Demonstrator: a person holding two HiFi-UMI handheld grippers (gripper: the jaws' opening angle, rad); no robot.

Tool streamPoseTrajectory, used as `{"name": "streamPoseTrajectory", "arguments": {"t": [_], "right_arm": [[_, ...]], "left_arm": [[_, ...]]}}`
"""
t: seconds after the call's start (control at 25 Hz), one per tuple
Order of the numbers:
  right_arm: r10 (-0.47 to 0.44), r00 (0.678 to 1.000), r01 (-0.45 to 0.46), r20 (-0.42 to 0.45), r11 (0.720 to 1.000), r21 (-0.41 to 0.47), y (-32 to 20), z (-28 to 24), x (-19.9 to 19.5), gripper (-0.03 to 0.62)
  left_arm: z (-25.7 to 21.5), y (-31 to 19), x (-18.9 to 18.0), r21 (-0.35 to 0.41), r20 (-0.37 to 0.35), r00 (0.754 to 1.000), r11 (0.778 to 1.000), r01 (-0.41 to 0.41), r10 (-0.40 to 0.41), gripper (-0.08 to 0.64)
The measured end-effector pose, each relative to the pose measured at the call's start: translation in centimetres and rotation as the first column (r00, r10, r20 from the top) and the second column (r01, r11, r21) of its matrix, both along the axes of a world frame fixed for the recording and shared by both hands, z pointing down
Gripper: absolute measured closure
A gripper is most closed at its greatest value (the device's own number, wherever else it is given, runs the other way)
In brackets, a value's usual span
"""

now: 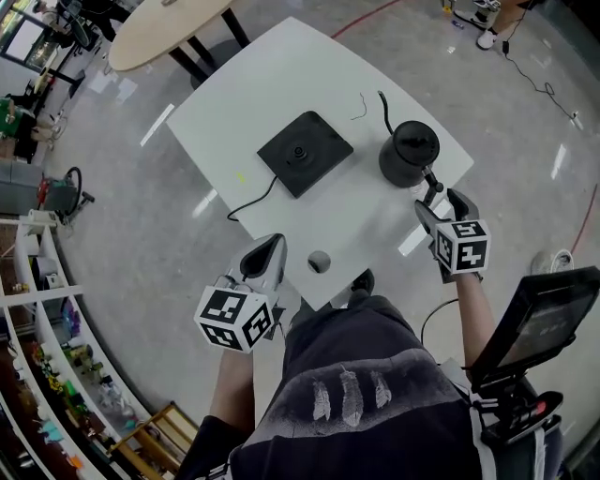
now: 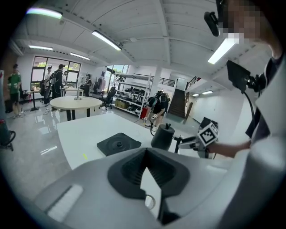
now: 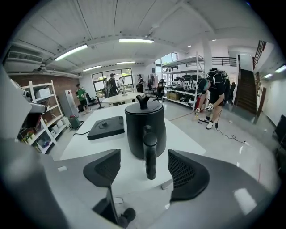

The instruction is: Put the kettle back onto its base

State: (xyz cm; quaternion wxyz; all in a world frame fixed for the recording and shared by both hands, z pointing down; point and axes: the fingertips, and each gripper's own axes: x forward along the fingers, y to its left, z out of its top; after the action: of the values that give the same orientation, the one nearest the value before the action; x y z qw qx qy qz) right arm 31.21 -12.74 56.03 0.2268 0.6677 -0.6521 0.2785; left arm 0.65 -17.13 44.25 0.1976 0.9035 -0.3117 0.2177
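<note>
A black kettle stands upright on the white table, to the right of its flat black base and apart from it. My right gripper is at the kettle's near side. In the right gripper view this gripper is open, and the kettle's handle stands between the two pads without touching them. The base lies further back on the left. My left gripper hovers at the table's near edge, its jaws shut and empty. The left gripper view shows the base and the kettle ahead.
The base's power cord runs off the table's left edge. A small grey round thing sits near the front edge. A thin wire lies at the back. An oval table, shelves and a black screen surround the table.
</note>
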Motion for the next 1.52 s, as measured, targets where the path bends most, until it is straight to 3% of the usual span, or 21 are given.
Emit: {"name": "streamPoseTrajectory", "arguments": {"t": [0.28,0.4,0.64,0.68,0.8,0.92,1.52], "right_arm": [[0.093,0.996,-0.093,-0.001,0.996,-0.015,-1.7,0.3,0.7,0.264],[0.091,0.994,-0.094,-0.062,0.995,-0.046,-2.2,0.3,2.0,0.264],[0.068,0.996,-0.073,-0.064,0.993,-0.089,-2.7,1.6,2.4,0.276],[0.056,0.996,-0.062,-0.068,0.993,-0.096,-2.8,1.9,2.3,0.294],[0.016,0.997,-0.025,-0.077,0.992,-0.127,-2.7,2.9,1.7,0.439],[-0.020,0.996,0.009,-0.082,0.992,-0.126,-2.9,3.2,0.9,0.497],[-0.085,0.994,0.082,-0.066,0.996,-0.041,-3.6,4.3,-0.3,0.534]], "left_arm": [[2.8,-3.4,0.9,-0.024,-0.028,0.998,0.998,-0.051,0.050,0.560],[2.2,-5.0,2.0,-0.016,-0.052,0.997,0.998,-0.056,0.055,0.560],[1.7,-4.9,2.6,-0.021,-0.045,0.996,0.996,-0.081,0.080,0.560],[1.7,-4.7,2.6,-0.021,-0.042,0.996,0.996,-0.085,0.084,0.560],[1.6,-4.0,2.7,-0.021,-0.029,0.995,0.995,-0.093,0.093,0.560],[1.4,-3.5,2.6,-0.011,-0.017,0.996,0.996,-0.093,0.093,0.560],[2.1,-0.4,-0.5,-0.006,0.028,1.000,1.000,-0.009,0.009,0.560]]}}
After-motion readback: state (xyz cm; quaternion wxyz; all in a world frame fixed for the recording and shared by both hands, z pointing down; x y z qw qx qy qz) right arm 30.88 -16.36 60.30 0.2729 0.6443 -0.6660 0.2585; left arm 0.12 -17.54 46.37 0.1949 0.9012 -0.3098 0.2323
